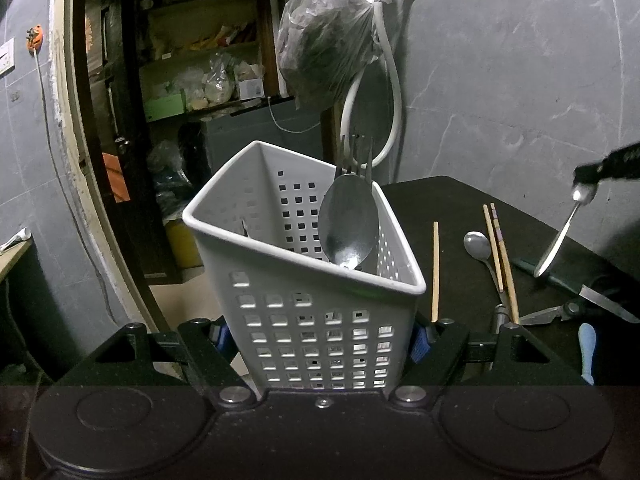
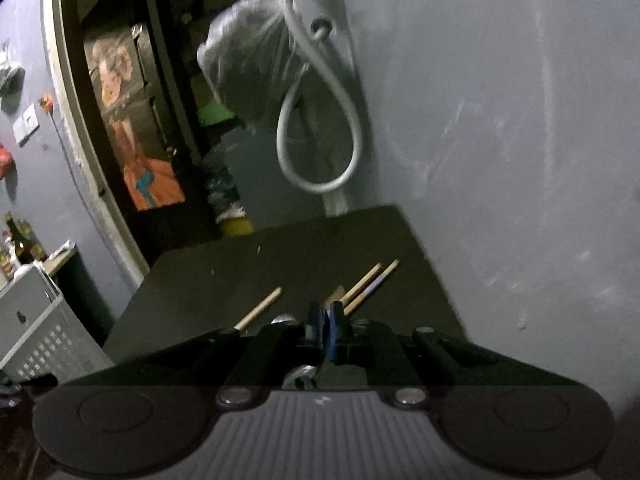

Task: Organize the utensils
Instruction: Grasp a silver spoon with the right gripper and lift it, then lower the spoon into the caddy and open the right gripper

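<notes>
**Where there is room and what is in the way**

The white basket (image 1: 304, 280) stands tall at the left end of the dark table (image 1: 432, 196). A big spoon (image 1: 348, 228) and a fork (image 1: 358, 156) fill its right corner; its left side is open. Chopsticks (image 1: 500, 256), a small spoon (image 1: 480, 248) and scissors (image 1: 576, 308) crowd the right. The far table is bare.

A large spoon (image 1: 348, 224) and fork (image 1: 357, 156) stand in the caddy (image 1: 304, 320), chopsticks (image 1: 500, 256) on the table (image 1: 432, 200) to its right
</notes>
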Demonstrator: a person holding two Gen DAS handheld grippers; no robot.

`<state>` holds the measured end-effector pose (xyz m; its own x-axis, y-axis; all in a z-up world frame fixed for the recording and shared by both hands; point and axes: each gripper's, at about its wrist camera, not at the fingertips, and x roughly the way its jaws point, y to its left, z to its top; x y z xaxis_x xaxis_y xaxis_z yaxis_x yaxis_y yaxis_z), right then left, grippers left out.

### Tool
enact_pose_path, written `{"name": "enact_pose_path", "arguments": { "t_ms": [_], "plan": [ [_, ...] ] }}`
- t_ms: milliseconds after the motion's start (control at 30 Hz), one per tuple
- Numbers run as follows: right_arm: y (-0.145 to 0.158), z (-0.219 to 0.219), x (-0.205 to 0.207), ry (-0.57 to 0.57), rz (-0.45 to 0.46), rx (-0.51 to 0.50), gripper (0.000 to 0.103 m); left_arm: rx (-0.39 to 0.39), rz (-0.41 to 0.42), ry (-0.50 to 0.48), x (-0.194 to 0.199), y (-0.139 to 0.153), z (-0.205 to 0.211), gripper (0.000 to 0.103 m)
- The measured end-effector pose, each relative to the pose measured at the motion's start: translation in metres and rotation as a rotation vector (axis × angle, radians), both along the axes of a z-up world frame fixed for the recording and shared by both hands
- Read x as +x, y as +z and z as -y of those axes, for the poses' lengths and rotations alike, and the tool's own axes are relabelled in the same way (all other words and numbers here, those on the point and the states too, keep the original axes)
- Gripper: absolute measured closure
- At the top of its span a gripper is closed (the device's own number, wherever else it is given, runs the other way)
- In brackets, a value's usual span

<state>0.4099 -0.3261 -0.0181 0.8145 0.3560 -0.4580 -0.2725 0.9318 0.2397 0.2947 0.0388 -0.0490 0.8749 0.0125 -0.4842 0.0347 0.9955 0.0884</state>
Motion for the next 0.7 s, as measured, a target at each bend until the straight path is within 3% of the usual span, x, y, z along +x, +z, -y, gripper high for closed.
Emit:
{"name": "enact_pose_path", "arguments": {
  "t_ms": [67, 200, 333, 500, 700],
  "plan": [
    [0.015, 0.003, -0.012, -0.024, 0.036, 0.008, 0.099, -0.003, 0.005, -0.006, -0.001, -0.001, -0.001, 0.025],
    [0.052, 0.009, -0.037, -0.026, 0.116, 0.12, 0.099, -0.01, 0.013, -0.02, -0.002, -0.002, -0.004, 0.026],
    [0.096, 0.005, -0.061, 0.043, 0.218, 0.252, 0.099, -0.013, 0.019, -0.034, -0.002, -0.003, -0.006, 0.026],
    [0.135, -0.018, -0.075, 0.149, 0.322, 0.327, 0.099, -0.018, 0.023, -0.049, -0.001, -0.004, -0.008, 0.026],
    [0.157, -0.069, -0.074, 0.257, 0.387, 0.301, 0.099, -0.036, 0.031, -0.049, -0.002, -0.006, -0.01, 0.026]
  ]
}}
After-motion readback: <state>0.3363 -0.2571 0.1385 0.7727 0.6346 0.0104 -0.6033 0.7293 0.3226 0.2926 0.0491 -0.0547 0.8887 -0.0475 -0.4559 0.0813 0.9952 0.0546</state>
